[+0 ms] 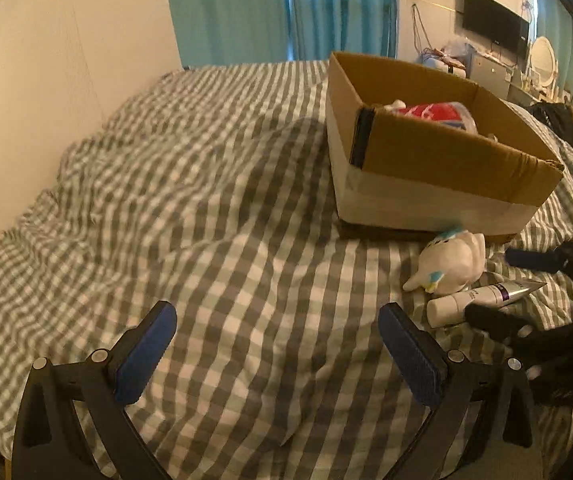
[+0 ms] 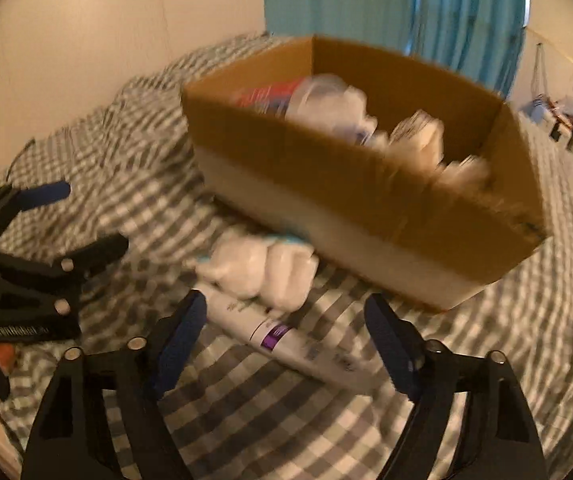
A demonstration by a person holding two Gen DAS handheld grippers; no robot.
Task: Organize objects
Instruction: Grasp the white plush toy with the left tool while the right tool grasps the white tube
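1. Set far and to the right on the bed point(image 1: 214, 208): an open cardboard box point(image 1: 438, 160), top uncovered, so loose items can drop straight in. Already holding a red-and-white packet point(image 1: 434, 114) and pale soft things, too blurred in the right wrist view to name.
2. Lying just outside the box's near wall: a white plush toy point(image 1: 452, 258) with blue-and-yellow trim, touching or nearly touching the cardboard. Probably the nearest thing left to collect.
3. Resting on the gingham sheet just near of the plush and against it: a white cream tube point(image 2: 282, 336) with a purple label band, cap toward the left, crimped end toward the right. Flat and unobstructed from above, hence easy to straddle.
4. Right gripper point(image 2: 286, 344): spread wide, holding nothing, hanging low over the tube with one blue pad on each side of it. Seemingly lined up to close across the tube's width, though contact is not yet visible.
5. Left gripper point(image 1: 278, 344): also wide and empty, hovering over bare sheet to the left of the items, apparently kept aside to leave the right one room.
6. Remaining, by this layout: tube and plush into the box.
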